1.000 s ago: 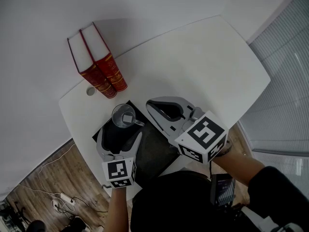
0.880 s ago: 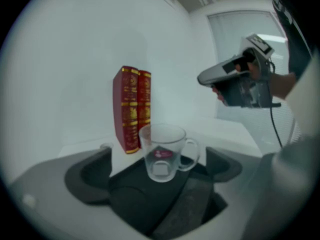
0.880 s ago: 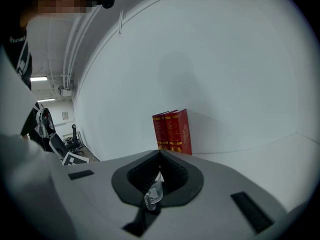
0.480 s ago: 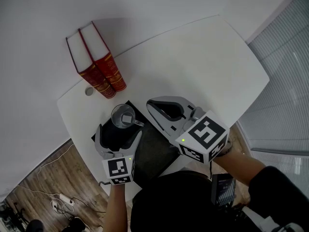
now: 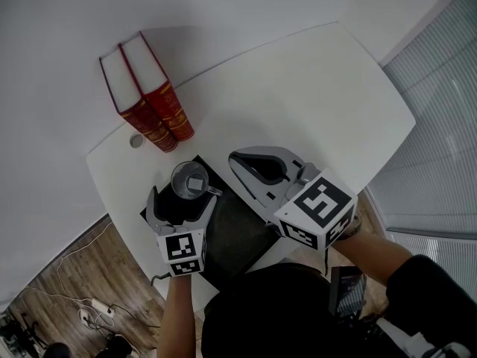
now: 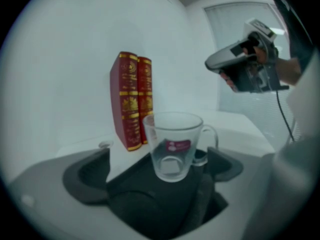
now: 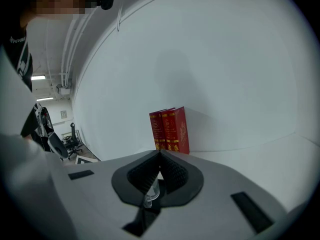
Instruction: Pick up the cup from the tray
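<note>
In the head view the cup (image 5: 191, 179) stands upright on the far corner of the black tray (image 5: 237, 233), which lies at the near edge of the white table (image 5: 320, 103). The left gripper (image 5: 182, 198) is low, just behind the cup, and points at it with one jaw at each side of its near wall. I judge this to be the approach for the grasp. The right gripper (image 5: 233, 158) hangs above the tray, just beside the cup, and seems only to wait.

In the left gripper view the jaws stand wide apart; they have just been opening. The cup (image 6: 172, 145) is between the tips, but no pad touches the glass, so nothing is held. Its handle points toward the right-hand jaw, so the jaws will probably have to close across the round body. Two red books (image 6: 131, 104) stand upright behind it on the table.

In the right gripper view the jaws are closed tip to tip, on nothing. A bit of glass shows through the gap under the tips; it is probably the cup beyond, not gripped. The books (image 7: 170, 126) are well apart from it.
</note>
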### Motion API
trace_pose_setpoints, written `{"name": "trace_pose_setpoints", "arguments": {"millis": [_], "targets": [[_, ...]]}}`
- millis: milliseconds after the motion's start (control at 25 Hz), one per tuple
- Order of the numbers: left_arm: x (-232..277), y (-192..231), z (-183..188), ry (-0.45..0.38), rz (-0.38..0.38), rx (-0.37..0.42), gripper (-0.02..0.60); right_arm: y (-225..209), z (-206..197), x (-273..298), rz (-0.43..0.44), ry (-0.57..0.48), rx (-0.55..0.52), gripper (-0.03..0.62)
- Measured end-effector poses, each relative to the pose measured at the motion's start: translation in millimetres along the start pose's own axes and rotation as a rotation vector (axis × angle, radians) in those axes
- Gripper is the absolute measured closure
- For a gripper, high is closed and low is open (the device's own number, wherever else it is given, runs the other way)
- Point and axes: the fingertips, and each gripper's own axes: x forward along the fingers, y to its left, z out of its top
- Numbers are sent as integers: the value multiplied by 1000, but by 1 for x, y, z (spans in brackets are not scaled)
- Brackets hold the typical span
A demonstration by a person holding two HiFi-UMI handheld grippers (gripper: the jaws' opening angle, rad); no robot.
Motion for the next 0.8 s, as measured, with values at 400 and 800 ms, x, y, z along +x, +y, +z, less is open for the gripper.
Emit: {"name": "trace_pose_setpoints", "arguments": {"millis": [400,800], "targets": [[12,4,-1,8,-4,15,-9,-1,-3,4,3,10,8,580],[22,4,4,3,-23,37,-9,-1,-5,8,8,14,15,581]]}}
